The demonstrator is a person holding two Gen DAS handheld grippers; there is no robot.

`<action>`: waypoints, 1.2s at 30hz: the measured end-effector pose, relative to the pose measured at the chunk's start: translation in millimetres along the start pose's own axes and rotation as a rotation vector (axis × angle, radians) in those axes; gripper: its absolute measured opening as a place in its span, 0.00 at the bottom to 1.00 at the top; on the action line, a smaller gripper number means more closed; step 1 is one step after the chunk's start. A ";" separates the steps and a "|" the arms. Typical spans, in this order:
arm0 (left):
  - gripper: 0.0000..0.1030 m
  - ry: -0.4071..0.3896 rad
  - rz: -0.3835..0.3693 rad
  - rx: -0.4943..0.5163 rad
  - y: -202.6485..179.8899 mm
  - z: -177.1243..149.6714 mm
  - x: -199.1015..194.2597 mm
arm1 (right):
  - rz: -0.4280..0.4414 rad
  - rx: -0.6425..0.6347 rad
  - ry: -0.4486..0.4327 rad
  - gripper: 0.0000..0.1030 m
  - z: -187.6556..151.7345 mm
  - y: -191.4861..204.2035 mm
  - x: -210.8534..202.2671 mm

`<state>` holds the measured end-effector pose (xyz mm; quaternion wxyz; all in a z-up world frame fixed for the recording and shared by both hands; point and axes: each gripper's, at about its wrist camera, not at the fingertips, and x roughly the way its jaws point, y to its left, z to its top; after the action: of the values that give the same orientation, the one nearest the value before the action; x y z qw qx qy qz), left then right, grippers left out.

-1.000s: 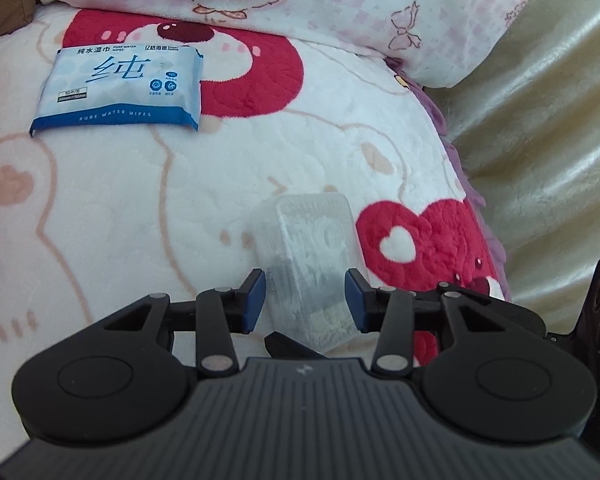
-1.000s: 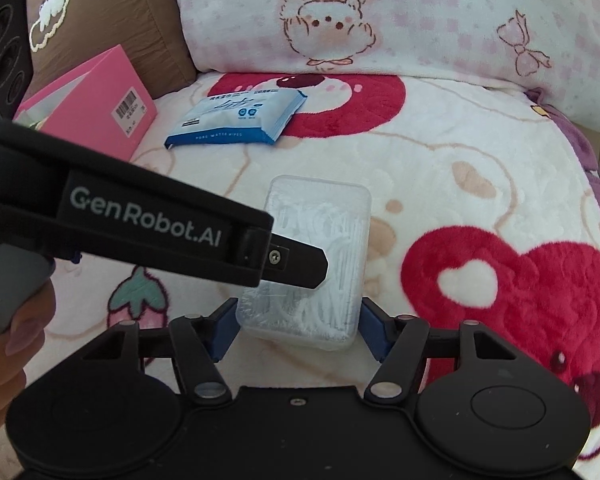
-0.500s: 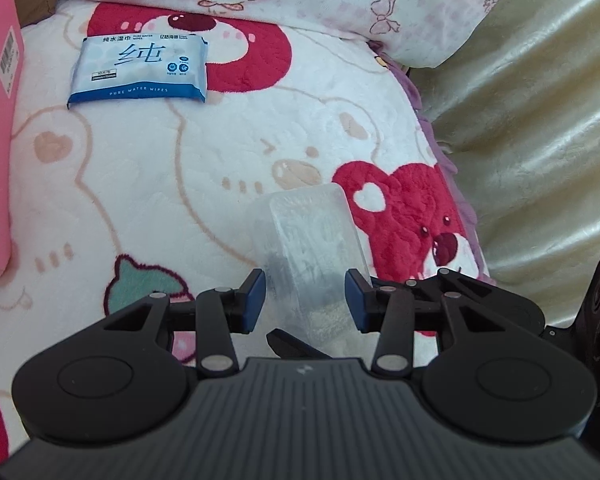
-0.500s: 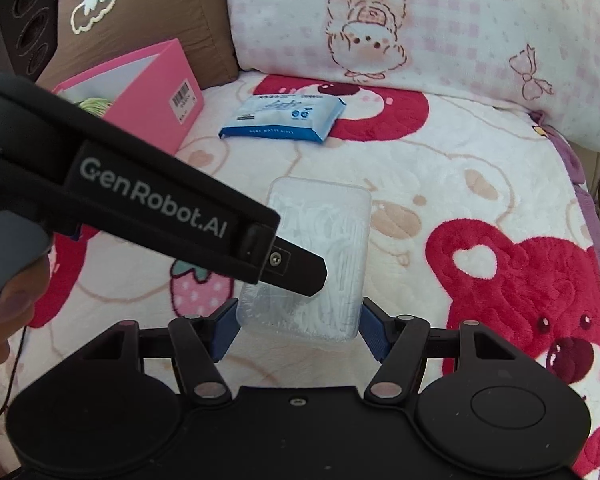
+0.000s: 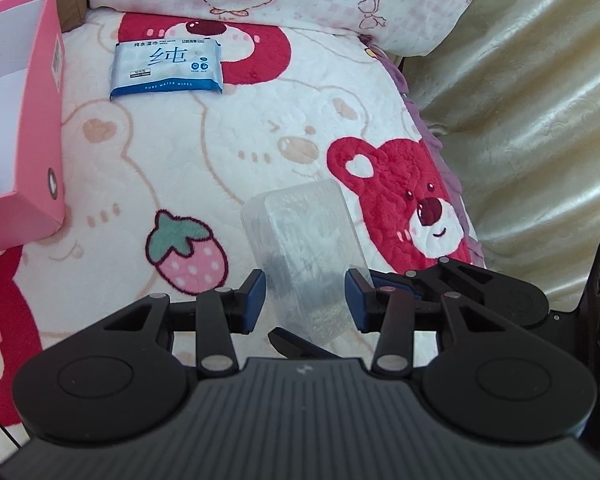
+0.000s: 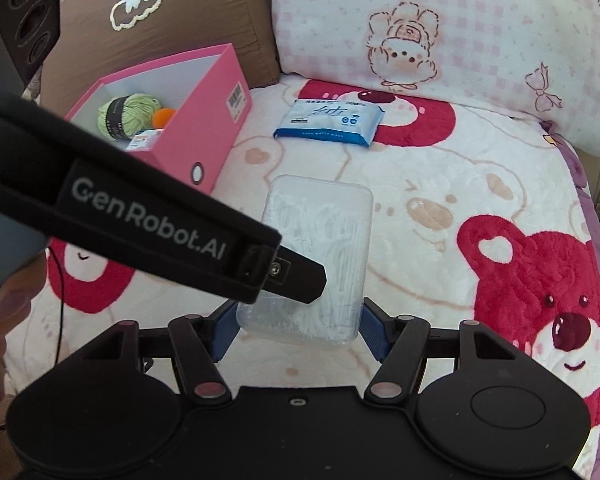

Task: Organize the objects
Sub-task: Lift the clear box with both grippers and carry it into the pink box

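Observation:
A clear plastic box of white floss picks [image 6: 320, 248] is held above the blanket between both grippers. My right gripper [image 6: 298, 332] is shut on its near end, pads on both long sides. My left gripper [image 5: 305, 300] straddles the same box [image 5: 304, 248] from the side, its blue pads a little apart from the walls. The left gripper's finger [image 6: 292, 272] crosses over the box in the right wrist view. A blue wet-wipes pack [image 5: 167, 65] lies farther back on the blanket. An open pink box [image 6: 204, 120] stands at the left.
The pink box holds a green yarn ball [image 6: 126, 116] and small items. A pink checked pillow [image 6: 440, 28] and a brown cushion [image 6: 160, 20] line the back. A cream curtain [image 5: 520, 100] hangs at the right past the blanket edge.
Both grippers with the clear box have risen and drawn back from the blanket. The pink box has come into view at the left.

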<state>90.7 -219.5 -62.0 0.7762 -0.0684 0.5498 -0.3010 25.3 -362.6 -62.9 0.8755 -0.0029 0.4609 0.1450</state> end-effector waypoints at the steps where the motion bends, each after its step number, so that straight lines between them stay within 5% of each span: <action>1: 0.41 -0.003 0.000 0.002 -0.3 -1.0 -4.6 | 0.001 -0.006 0.002 0.66 1.2 2.9 -3.2; 27: 0.41 -0.115 0.038 -0.039 37.6 -33.0 -106.5 | 0.052 -0.123 0.029 0.66 33.5 89.2 -38.9; 36: 0.41 -0.169 0.010 0.033 49.6 -9.3 -155.1 | 0.048 -0.171 -0.040 0.66 71.0 113.8 -59.7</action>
<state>68.6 -93.1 38.7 0.8224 -0.0783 0.4775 -0.2993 21.5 -258.8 40.8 0.8774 -0.0638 0.4289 0.2051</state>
